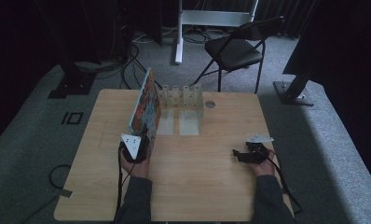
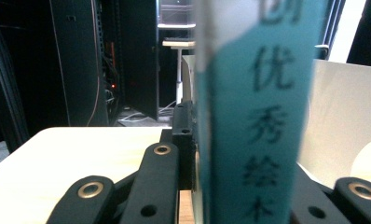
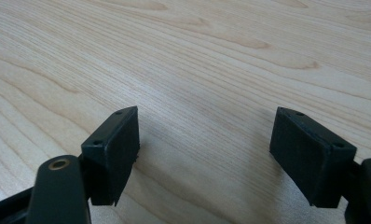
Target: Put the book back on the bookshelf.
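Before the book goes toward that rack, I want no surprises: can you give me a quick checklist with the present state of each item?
1. Left gripper clamped on the book: ok; the left gripper view shows the spine between the jaws.
2. Book upright on edge: ok, leaning slightly.
3. Rack slots free: ok, none holds anything in the high view.
4. Right gripper free to help: ok, open over bare table.
5. Tabletop between the book and the rack bare: ok.
6. Grip firmness: cannot tell.

Black two-jaw grippers, left gripper (image 1: pixel 138 148) and right gripper (image 1: pixel 242 155) (brass rivets), grey triangular top plates, dark sleeves (image 1: pixel 136 198)
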Demonstrator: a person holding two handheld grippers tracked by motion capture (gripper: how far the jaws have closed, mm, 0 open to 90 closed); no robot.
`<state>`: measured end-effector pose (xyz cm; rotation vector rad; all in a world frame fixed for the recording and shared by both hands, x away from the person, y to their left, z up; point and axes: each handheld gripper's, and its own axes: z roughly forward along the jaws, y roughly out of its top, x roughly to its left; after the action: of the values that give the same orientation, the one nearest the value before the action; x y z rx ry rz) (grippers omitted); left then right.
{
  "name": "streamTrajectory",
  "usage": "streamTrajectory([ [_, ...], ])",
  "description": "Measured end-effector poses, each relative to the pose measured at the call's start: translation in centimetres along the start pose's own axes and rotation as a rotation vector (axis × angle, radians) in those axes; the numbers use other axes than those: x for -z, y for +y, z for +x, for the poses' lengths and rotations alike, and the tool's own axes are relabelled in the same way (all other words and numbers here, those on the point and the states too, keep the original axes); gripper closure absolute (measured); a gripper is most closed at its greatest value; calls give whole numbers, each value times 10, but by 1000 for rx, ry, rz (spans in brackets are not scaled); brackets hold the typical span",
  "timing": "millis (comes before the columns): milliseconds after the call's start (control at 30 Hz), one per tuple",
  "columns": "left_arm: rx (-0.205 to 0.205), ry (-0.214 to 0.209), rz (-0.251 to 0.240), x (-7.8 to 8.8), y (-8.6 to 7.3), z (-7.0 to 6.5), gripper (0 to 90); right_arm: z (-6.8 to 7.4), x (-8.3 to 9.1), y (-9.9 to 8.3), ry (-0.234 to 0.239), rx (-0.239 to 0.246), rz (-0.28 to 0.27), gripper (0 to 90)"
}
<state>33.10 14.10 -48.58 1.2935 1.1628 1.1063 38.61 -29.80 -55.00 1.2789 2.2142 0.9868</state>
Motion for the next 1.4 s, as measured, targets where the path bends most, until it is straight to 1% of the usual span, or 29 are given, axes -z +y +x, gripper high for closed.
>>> streamTrajectory([
  [200,-18,-5,-2,0,0,1,781,0,0,0,0,0,0,238],
  [300,-44,-20,3,1,1,2,767,0,0,0,0,0,0,238],
  [333,-55,-25,4,2,2,3,755,0,0,0,0,0,0,238],
  [433,-68,-40,7,5,5,6,725,0,0,0,0,0,0,238],
  [567,-67,-60,15,7,6,10,679,0,0,0,0,0,0,238],
  [733,-85,-81,32,9,6,15,617,0,0,0,0,0,0,238],
  [867,-99,-95,40,10,7,17,600,0,0,0,0,0,0,238],
  [900,-104,-103,41,11,8,18,600,0,0,0,0,0,0,238],
  [933,-117,-122,52,11,9,19,586,0,0,0,0,0,0,239],
  [967,-117,-122,52,11,9,19,583,0,0,0,0,0,0,238],
  [1000,-138,-141,61,13,10,19,580,0,0,0,0,0,0,238],
  [1033,-147,-147,62,13,10,19,578,0,0,0,0,0,0,238],
  [1100,-159,-172,62,15,11,20,568,0,0,0,0,0,0,238],
  [1133,-159,-172,62,15,11,20,557,0,0,0,0,0,0,238],
  [1167,-169,-196,67,16,13,20,556,0,0,0,0,0,0,238],
  [1200,-176,-205,67,16,14,20,549,0,0,0,0,0,0,238],
  [1267,-179,-207,64,17,14,20,517,0,0,0,0,0,0,238],
  [1300,-182,-225,67,19,15,21,508,0,0,0,0,0,0,238],
  [1333,-182,-225,67,19,15,21,494,0,0,0,0,0,0,238],
  [1400,-180,-243,74,21,15,21,484,0,0,0,0,0,0,238],
])
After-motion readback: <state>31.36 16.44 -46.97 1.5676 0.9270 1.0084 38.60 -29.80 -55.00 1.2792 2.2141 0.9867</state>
